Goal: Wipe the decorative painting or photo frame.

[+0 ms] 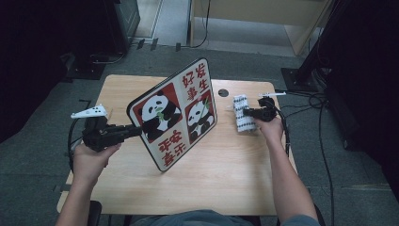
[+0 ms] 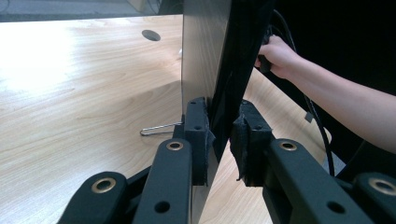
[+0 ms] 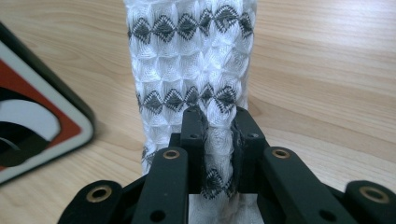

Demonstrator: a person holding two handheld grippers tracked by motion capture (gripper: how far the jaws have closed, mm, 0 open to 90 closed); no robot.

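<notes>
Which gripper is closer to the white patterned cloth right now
Right. The right gripper is clamped on the white patterned cloth; the left gripper holds the panda board across the table.

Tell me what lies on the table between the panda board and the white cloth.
Bare wood: the high view shows nothing on the table between the panda board and the white cloth.

One wooden table (image 1: 221, 174) standing in room. One panda picture board (image 1: 174, 115) standing tilted on it, showing two panda panels. One white patterned cloth (image 1: 243, 113) lying beside board. Two handheld grippers working: left gripper (image 1: 134, 130), right gripper (image 1: 245, 112). Two forearms entering from below. One round hole (image 1: 223, 92) showing in tabletop.
</notes>
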